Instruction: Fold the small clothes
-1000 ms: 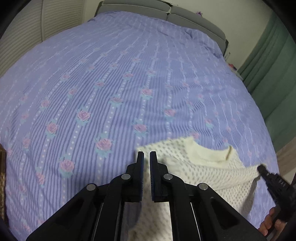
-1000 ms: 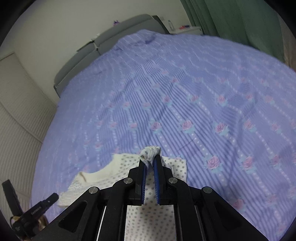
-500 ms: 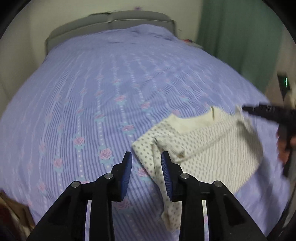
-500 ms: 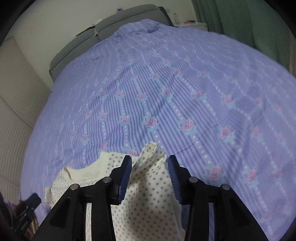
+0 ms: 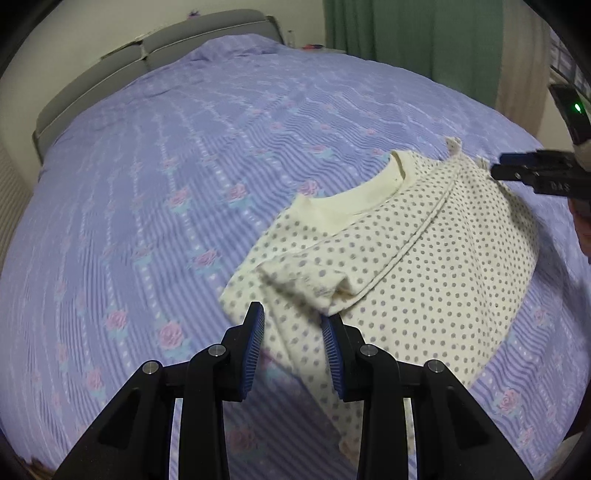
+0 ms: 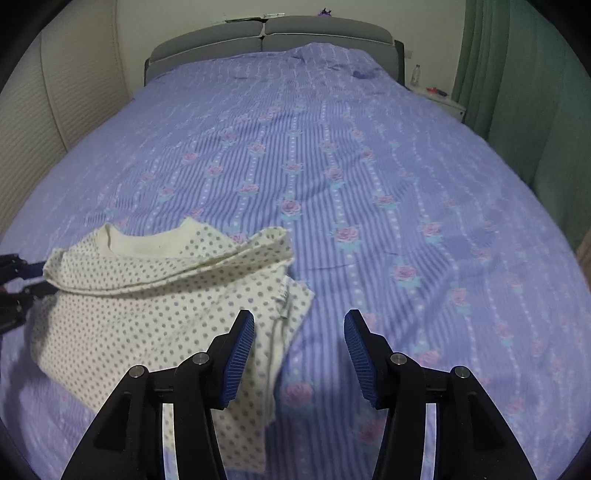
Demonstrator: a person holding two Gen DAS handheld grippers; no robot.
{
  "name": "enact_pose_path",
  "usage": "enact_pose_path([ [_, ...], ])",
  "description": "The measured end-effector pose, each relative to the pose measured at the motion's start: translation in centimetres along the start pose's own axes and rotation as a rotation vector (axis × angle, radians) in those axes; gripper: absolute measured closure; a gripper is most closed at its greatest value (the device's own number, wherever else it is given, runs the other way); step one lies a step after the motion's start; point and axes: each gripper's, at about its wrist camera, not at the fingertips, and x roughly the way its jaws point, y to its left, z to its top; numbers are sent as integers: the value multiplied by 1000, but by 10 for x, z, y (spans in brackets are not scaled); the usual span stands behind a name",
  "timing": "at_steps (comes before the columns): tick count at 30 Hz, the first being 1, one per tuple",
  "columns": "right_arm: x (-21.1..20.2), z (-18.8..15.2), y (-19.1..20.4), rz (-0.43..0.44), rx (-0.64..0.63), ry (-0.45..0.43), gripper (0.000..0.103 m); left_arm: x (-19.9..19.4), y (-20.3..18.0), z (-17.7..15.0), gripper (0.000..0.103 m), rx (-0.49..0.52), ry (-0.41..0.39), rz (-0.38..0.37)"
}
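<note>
A small cream shirt [image 5: 424, 258] with grey polka dots and a plain cream collar lies on the bed, one sleeve folded in over its body. My left gripper [image 5: 293, 332] hangs just above the shirt's near left corner. It is open, and its blue pads are off the cloth. In the right wrist view the shirt [image 6: 129, 302] lies at the lower left. My right gripper [image 6: 299, 332] has its jaws opening over bare bedspread, the shirt's right edge beside its left finger. Each gripper's tip shows in the other view: right gripper [image 5: 517, 171], left gripper [image 6: 22, 273].
A purple striped bedspread [image 6: 332, 166] with pink roses covers the whole bed. A grey headboard [image 6: 266, 35] stands at the far end. Green curtains [image 6: 517, 74] hang on the right, with a bedside table and a bottle [image 6: 416, 74] next to them.
Both grippers went from shut to open; the right one released the bunched fabric. Both wrists rolled. The shirt now rests on the bed with its sides folded in.
</note>
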Motion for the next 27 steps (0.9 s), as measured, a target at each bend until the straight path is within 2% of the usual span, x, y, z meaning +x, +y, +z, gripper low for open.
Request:
enact_pose_path([
  [3, 11, 3, 0, 20, 0, 3, 51, 9, 1, 6, 70, 7, -1, -26],
  [6, 25, 8, -2, 48, 16, 12, 51, 16, 10, 16, 70, -41, -12, -68],
  [9, 41, 16, -14, 103, 89, 22, 51, 26, 25, 24, 70, -154, -20, -136],
  [13, 61, 26, -22, 152, 161, 52, 51, 40, 51, 26, 70, -362, -20, -272],
  [17, 72, 32, -15, 159, 151, 66, 51, 43, 61, 26, 71, -470, -48, -336],
  [19, 76, 35, -11, 169, 150, 68, 51, 44, 62, 28, 71, -490, -57, -340],
  [21, 80, 38, -9, 167, 158, 70, 51, 46, 63, 27, 76, -507, -51, -321],
  [22, 83, 40, -8, 168, 158, 70, 51, 45, 64, 26, 90, -514, -48, -305],
  [23, 84, 40, -7, 165, 161, 68, 51, 43, 66, 23, 95, -529, -52, -293],
  [24, 83, 39, -7, 160, 167, 62, 56, 39, 66, 21, 95, -533, -62, -293],
  [25, 81, 39, -7, 158, 169, 54, 71, 31, 65, 19, 96, -523, -92, -277],
  [27, 72, 39, -3, 138, 150, 32, 89, 18, 61, 19, 96, -503, -123, -253],
])
